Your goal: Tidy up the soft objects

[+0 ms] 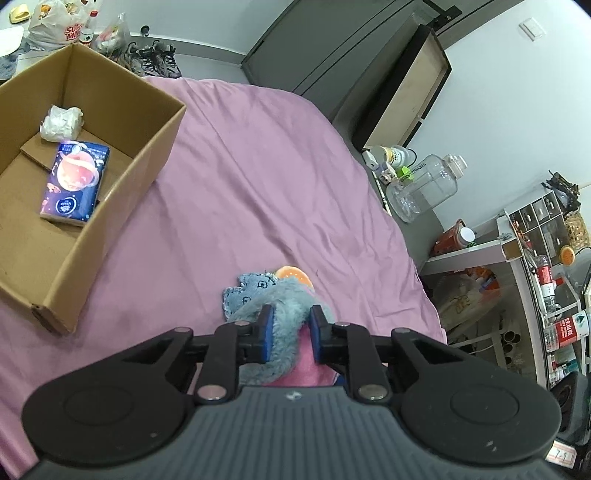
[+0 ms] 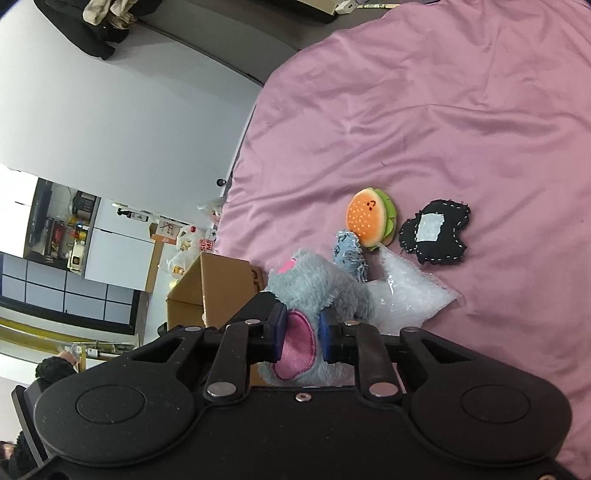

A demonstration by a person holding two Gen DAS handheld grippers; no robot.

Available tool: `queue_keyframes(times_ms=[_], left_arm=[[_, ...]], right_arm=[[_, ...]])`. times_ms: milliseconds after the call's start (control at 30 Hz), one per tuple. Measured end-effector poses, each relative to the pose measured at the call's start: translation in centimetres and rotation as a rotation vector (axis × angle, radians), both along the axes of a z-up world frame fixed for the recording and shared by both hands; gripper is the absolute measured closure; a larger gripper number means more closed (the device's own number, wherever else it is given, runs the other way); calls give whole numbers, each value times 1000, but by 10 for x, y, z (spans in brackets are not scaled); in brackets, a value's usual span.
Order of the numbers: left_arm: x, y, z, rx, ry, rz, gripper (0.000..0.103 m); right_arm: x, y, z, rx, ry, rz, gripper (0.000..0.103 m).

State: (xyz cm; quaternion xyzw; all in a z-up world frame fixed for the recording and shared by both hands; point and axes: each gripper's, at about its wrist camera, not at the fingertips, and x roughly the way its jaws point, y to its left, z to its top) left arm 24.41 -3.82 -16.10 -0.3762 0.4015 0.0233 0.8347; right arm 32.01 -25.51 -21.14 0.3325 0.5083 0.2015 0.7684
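Note:
A grey-blue plush toy with pink patches is held off the pink bed sheet. My left gripper is shut on its furry body. My right gripper is shut on its pink ear. On the sheet by it lie a plush burger, a blue denim patch, a black fabric patch and a clear bubble-wrap bag. An open cardboard box at the left holds a tissue pack and crumpled white paper.
The bed's right edge drops to a nightstand with a large clear jug and shelves of clutter. Shoes and a plastic bag lie on the floor beyond the box. A white wall stands past the bed's end.

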Motion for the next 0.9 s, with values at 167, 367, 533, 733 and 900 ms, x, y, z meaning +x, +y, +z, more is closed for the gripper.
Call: queue_keyframes(times_ms=[167,367,533,733,900], left_arm=[[0,1,-5,7,8,-2,85],[-2,6,5,4,-11,1,85],[-4,19,17,14,-28,19,85],[-7,35,36,35,-82,19,85],[-13,48,45,47,-105,15,85]], right_arm=[[-1,3,2,-25,-4,-6,87],[0,6,7,-2,-27,5,88],[2,23,20,5,-64,27,88],[-4,46,41,-16,-140,49,88],[-10,63,52,-31,-180,62,88]])
